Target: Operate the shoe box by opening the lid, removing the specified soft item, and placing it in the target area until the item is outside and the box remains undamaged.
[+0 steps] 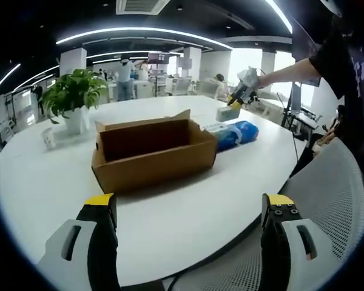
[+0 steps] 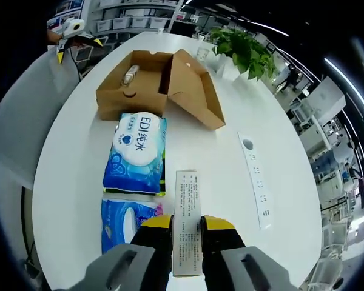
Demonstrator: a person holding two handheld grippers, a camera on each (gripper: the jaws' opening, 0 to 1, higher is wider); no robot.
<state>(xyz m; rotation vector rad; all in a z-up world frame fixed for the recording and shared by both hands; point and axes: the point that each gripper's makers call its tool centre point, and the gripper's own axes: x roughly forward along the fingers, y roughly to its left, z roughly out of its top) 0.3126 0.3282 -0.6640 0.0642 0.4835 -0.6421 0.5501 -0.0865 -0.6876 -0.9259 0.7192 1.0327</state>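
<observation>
The brown cardboard shoe box (image 1: 151, 151) stands open on the white table (image 1: 42, 182), lid (image 2: 194, 88) folded back. A small bottle-like item (image 2: 130, 74) lies inside it. A blue soft tissue pack (image 2: 136, 151) lies outside, just beside the box, with a second blue pack (image 2: 124, 221) nearer me. My right gripper (image 2: 187, 223) is shut on a narrow pale printed packet (image 2: 187, 194); it shows past the box as the right gripper (image 1: 235, 104), low over the table. My left gripper (image 1: 188, 209) is wide open and holds nothing, in front of the box, seen far off as the left gripper (image 2: 79, 48).
A potted plant (image 1: 73, 97) stands on the table behind the box. A white power strip (image 2: 256, 179) lies to the right of the packet. A grey mesh chair (image 1: 333, 200) sits at the table's rounded edge. A person's arm (image 1: 291, 70) reaches over the table.
</observation>
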